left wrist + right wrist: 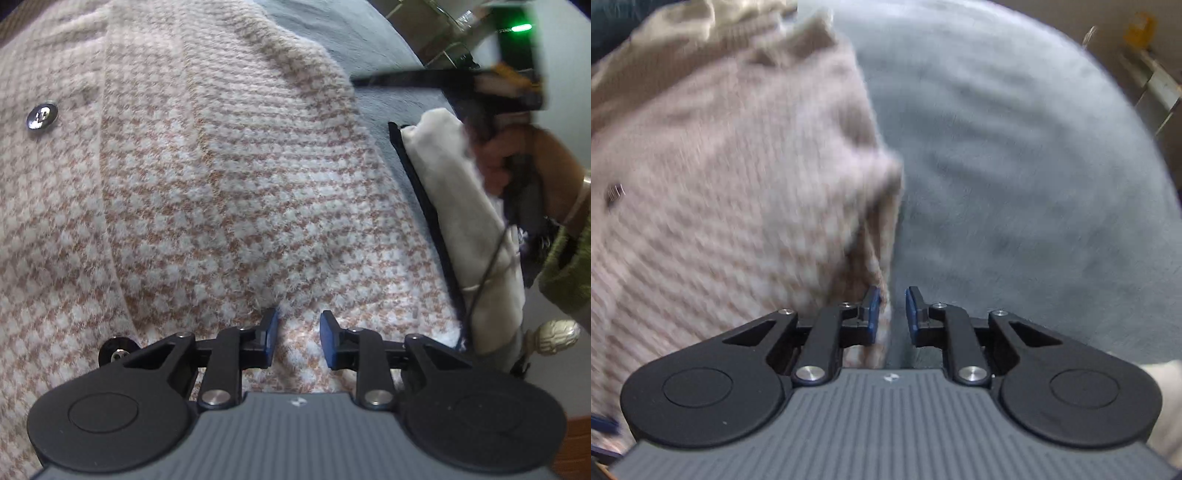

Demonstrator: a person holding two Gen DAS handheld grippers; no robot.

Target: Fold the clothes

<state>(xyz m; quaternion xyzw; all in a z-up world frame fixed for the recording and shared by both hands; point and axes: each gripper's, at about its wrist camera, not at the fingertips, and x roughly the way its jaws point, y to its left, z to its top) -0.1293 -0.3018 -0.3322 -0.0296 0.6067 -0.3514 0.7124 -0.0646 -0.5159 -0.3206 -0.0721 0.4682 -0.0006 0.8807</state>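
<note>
A pink-and-white houndstooth knit cardigan [207, 177] is spread on a grey blanket [1015, 166]. The left gripper [298, 334] is held over the knit, fingers spread, nothing pinched. The right gripper [889, 312] is set at the cardigan's right edge, fingers parted, cloth beside the left fingertip. Bare blanket is left open to the right. A metal button [41, 116] is seen at far left.

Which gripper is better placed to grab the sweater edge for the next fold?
Probably right. The right gripper sits open at the pink-and-white checked knit sweater's edge; the left gripper hovers open over mid-fabric.
</note>
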